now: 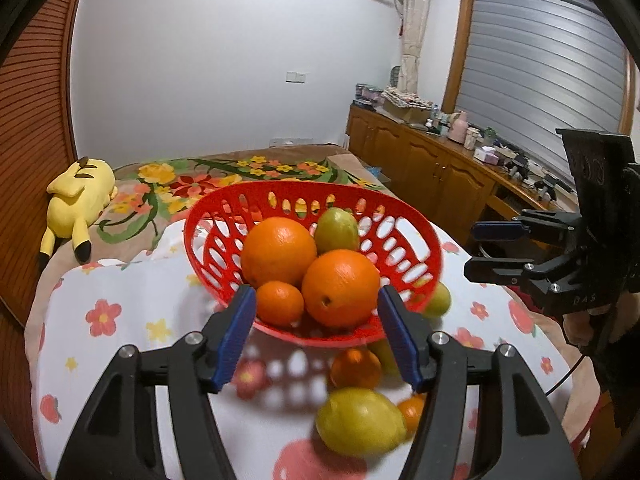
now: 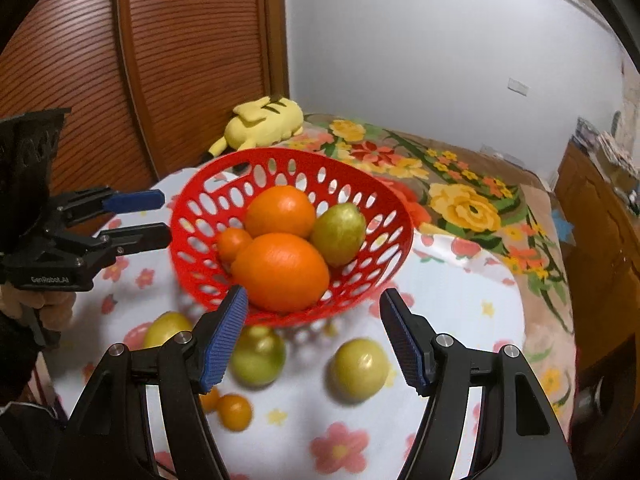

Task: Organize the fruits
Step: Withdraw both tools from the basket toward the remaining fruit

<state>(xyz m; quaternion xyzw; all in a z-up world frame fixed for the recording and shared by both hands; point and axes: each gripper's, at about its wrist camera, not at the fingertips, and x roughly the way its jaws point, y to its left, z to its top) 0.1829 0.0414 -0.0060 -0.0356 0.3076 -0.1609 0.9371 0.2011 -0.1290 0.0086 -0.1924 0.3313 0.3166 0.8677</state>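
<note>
While both pairs of ribbed blue jaws stood wide apart and held nothing, the glossy red plastic basket (image 1: 224,216), round and pierced with oval holes, sat on the flower-printed white cloth (image 1: 120,288) with two large dimpled oranges (image 1: 340,288), a small mandarin (image 1: 279,303) and a smooth green-yellow fruit (image 1: 336,230) inside it. On the cloth beside the basket lay more smooth green-yellow fruits (image 2: 360,368) and small mandarins (image 2: 235,411), blurred, near the left gripper (image 1: 316,334) and right gripper (image 2: 314,334); a yellow plush toy (image 2: 264,122) lay behind.
</note>
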